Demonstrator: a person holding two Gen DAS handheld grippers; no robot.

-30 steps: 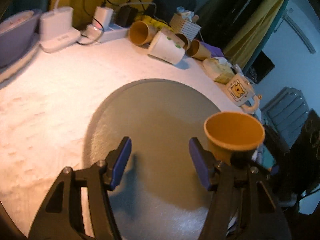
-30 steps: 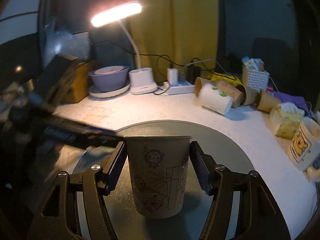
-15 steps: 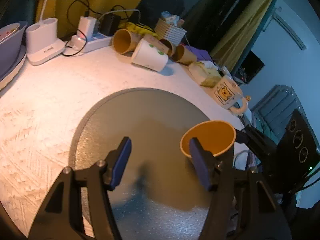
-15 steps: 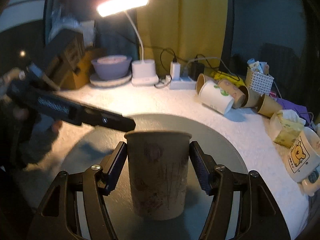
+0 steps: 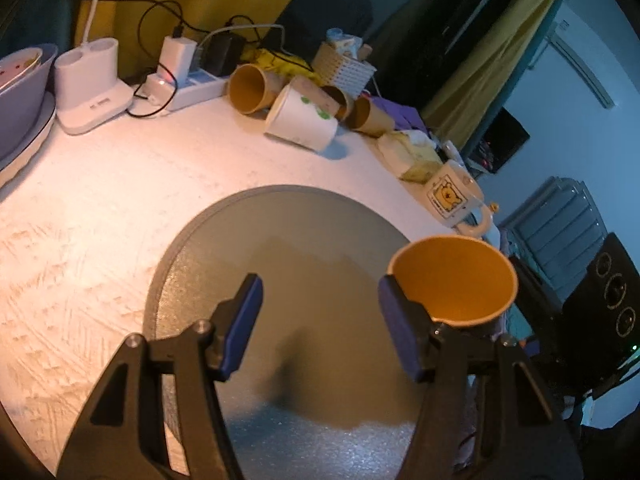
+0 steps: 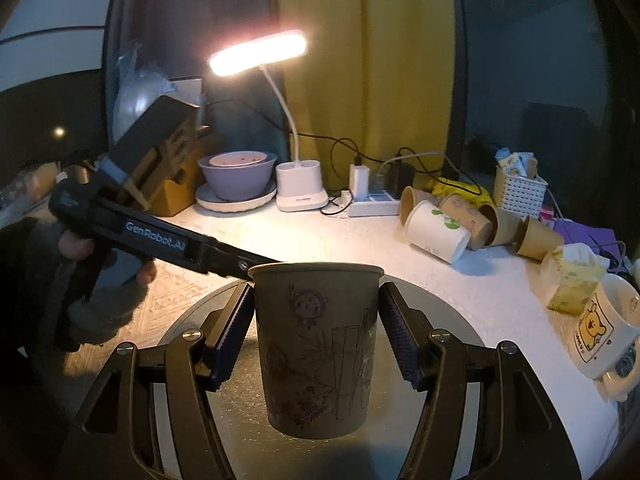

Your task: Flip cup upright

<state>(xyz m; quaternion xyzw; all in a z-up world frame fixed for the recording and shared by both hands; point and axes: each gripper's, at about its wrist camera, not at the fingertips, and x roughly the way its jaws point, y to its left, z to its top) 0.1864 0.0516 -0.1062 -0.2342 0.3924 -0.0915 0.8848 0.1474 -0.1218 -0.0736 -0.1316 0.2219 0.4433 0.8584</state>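
The brown paper cup with printed line drawings (image 6: 316, 344) stands mouth-up between the fingers of the right gripper (image 6: 316, 332), over the round grey turntable disc (image 6: 440, 312). The jaws are clamped on its wall just below the rim. Whether its base touches the disc cannot be told, though it appears slightly raised. The inversion itself therefore looks complete; remaining steps are judged to be setting down and release. The left gripper (image 5: 320, 320) hangs with jaws apart, holding nothing, the cup's orange interior (image 5: 452, 280) at its 3 o'clock. Spare paper cups (image 6: 440, 228) lie at 1 o'clock, well apart.
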